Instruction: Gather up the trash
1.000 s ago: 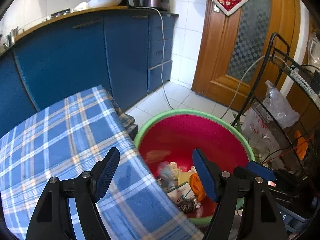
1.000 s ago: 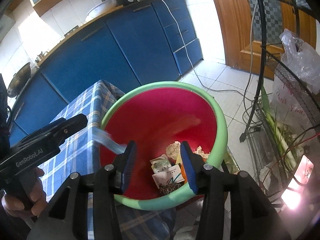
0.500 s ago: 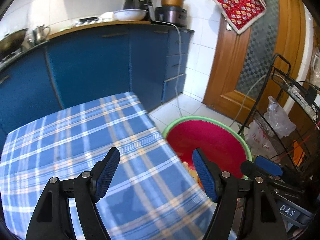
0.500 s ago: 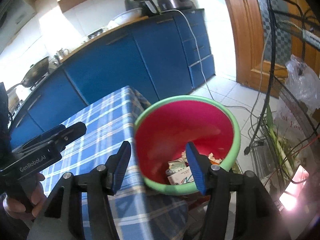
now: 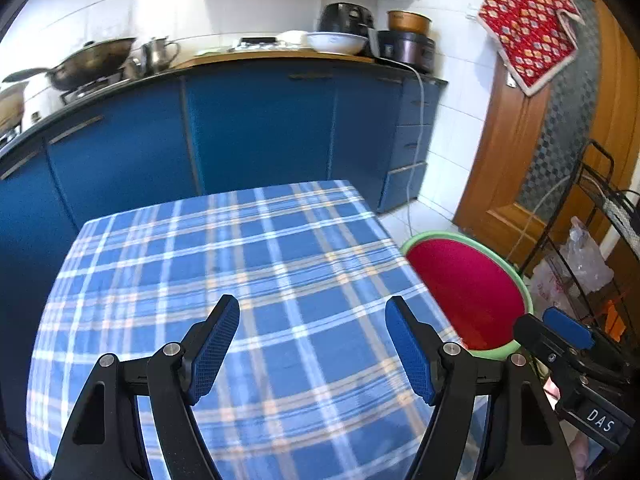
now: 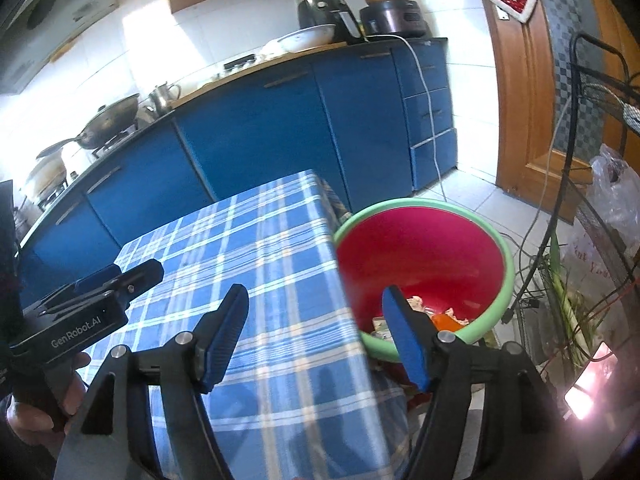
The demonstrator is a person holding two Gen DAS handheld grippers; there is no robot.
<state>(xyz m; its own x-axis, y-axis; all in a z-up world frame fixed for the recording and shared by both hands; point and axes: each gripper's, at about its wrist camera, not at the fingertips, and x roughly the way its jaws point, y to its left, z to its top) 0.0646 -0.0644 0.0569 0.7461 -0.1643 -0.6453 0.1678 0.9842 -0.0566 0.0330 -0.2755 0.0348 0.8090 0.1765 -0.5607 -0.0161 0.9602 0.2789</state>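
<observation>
- Trash [image 6: 440, 318] lies at the bottom of the red bin [image 6: 502, 248], showing just past the right gripper's [image 6: 316, 334] right finger; scraps of paper and something orange can be made out, the rest is too small to tell.
- The bin stands on the floor against the table's [image 5: 248, 264] edge, ahead and to the right of both grippers, low enough, it appears, to take waste dropped from the tabletop.
- Both grippers hover over the plaid cloth with jaws spread wide and nothing between them; the left gripper [image 5: 312, 346] sits to the left of the right one.
- No trash shows on the cloth.
- A wire rack [image 6: 592, 184] with bags crowds the bin's right side; blue cabinets [image 5: 256, 128] stand beyond the table.
</observation>
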